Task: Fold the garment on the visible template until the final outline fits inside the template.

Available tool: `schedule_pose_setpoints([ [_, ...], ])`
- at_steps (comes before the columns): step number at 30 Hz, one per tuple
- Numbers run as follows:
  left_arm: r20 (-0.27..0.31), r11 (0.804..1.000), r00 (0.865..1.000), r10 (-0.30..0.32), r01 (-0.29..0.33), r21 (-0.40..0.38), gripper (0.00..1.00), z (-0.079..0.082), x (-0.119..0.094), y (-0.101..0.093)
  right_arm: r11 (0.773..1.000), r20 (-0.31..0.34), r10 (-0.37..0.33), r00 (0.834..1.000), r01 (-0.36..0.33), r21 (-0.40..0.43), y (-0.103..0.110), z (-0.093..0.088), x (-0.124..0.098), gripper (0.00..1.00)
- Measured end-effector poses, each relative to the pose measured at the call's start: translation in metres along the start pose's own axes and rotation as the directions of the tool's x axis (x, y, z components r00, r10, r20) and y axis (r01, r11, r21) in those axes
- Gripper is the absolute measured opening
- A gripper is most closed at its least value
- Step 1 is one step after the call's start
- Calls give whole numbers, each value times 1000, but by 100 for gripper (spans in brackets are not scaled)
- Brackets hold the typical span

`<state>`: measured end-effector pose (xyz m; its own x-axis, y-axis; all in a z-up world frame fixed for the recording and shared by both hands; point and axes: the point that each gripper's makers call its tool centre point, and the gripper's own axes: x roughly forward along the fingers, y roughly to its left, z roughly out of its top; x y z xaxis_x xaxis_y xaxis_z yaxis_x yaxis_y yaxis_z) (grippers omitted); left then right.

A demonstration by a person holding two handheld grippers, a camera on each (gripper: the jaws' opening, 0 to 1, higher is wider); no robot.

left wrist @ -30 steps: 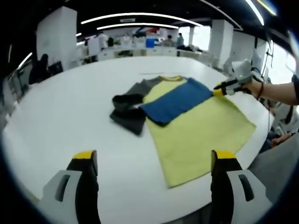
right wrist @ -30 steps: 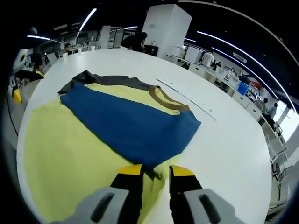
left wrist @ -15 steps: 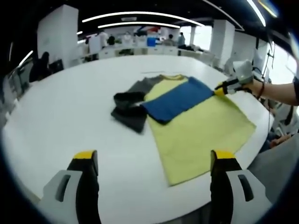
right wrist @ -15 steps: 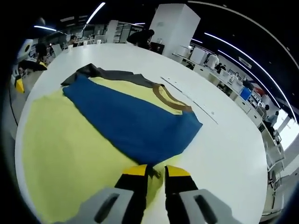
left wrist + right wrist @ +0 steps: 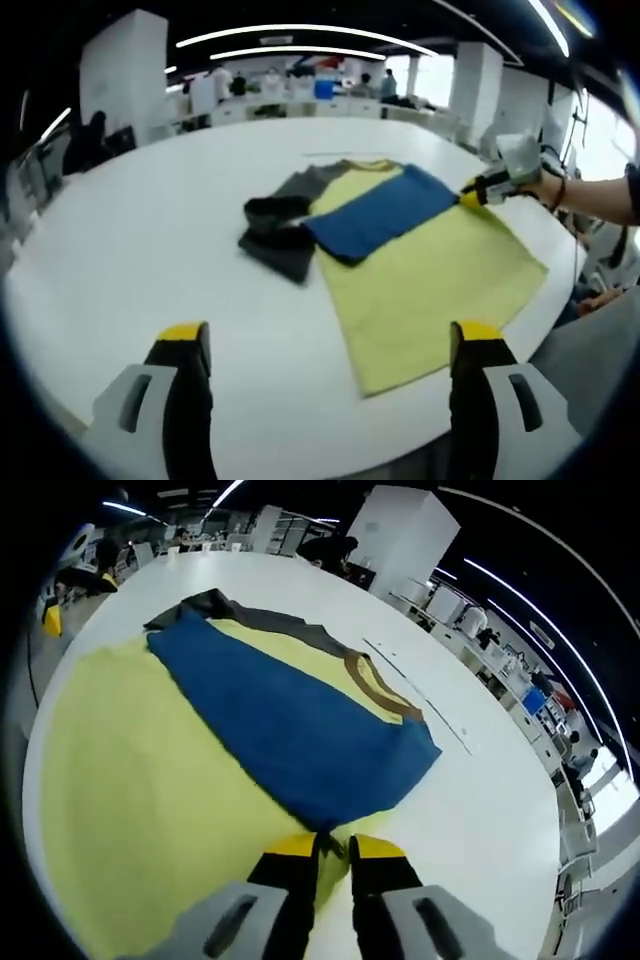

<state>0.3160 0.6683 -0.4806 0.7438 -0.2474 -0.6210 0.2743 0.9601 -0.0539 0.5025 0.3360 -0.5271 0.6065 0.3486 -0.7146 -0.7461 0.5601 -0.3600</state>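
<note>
The garment [image 5: 420, 260], a yellow shirt with one blue sleeve folded across its chest and a grey sleeve bunched at the far side, lies flat on the white round worktop [image 5: 150, 240]. The right tongs [image 5: 327, 848] are clamped on the blue sleeve's edge [image 5: 322, 830] at the shirt's side. The left tongs [image 5: 325, 345] stand wide apart over bare worktop, well short of the garment.

The soft yellow, blue and grey cloth shirt [image 5: 200, 740] looks matt and smooth, with a ribbed brown neck band [image 5: 385, 690]. The big round white table [image 5: 150, 260] is smooth and a bit shiny, and the lights glow on it. The right gripper [image 5: 330, 845] has matt yellow tips and pale grey plastic behind them. The left gripper [image 5: 330, 345] looks the same.
</note>
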Motion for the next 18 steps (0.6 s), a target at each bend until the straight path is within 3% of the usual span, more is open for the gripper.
schedule_pose_setpoints([
  [9,4,1000,1000,-3,3,-5,95,1,0,-1,998,9,-31,999,30,56,-5,3,6,0],
  [14,-7,1000,1000,-2,2,-5,94,-1,0,-1,977,47,-50,998,39,209,-12,3,2,0],
  [18,-9,1000,1000,-5,5,-4,94,-1,1,-1,961,59,-59,997,41,273,-14,2,0,0],
])
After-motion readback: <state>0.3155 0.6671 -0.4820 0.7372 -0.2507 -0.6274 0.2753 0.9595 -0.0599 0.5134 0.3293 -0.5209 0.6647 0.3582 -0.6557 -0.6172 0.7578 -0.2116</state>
